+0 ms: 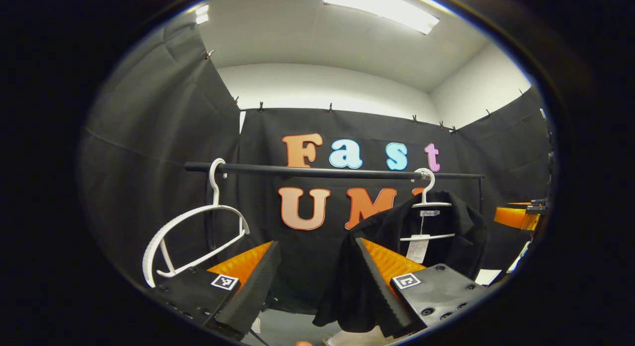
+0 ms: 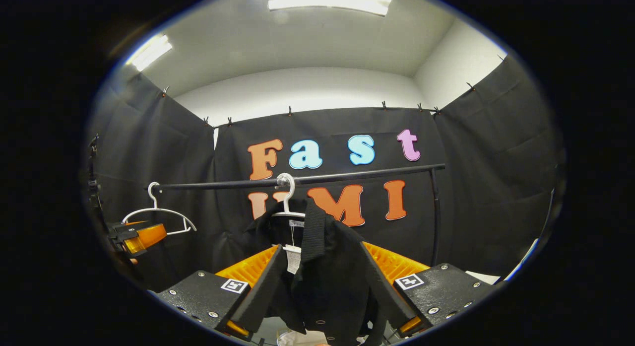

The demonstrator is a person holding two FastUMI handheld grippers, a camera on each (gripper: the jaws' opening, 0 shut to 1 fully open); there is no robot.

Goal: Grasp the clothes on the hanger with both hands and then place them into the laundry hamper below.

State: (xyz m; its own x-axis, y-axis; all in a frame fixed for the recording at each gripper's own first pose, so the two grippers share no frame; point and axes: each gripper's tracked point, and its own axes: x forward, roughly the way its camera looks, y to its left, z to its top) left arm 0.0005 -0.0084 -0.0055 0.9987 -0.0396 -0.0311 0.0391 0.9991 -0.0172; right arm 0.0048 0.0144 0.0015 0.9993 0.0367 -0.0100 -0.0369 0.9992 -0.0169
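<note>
Approach comes first. In the left gripper view, the left gripper (image 1: 317, 281) is spread wide with nothing between its fingers. The black knit garment (image 1: 461, 237) hangs on a white plastic hanger (image 1: 427, 202) from the black horizontal rail (image 1: 322, 172), far and to the right of this gripper's line. A second, bare white plastic hanger (image 1: 193, 237) hangs at the rail's left end. To grasp well, this gripper should swing right and forward toward the garment's near shoulder, keeping away from the bare hanger.

In the right gripper view, the right gripper (image 2: 322, 291) is also spread, and the garment hangs between its fingers; whether either finger touches the cloth yet is hard to judge. It should push in until a thick fold sits deep between the fingers, then close below the collar, not on the hanger. The other gripper (image 2: 141, 237) sits far left. The laundry hamper is presumably below; only a pale patch (image 2: 302, 338) shows there.
</note>
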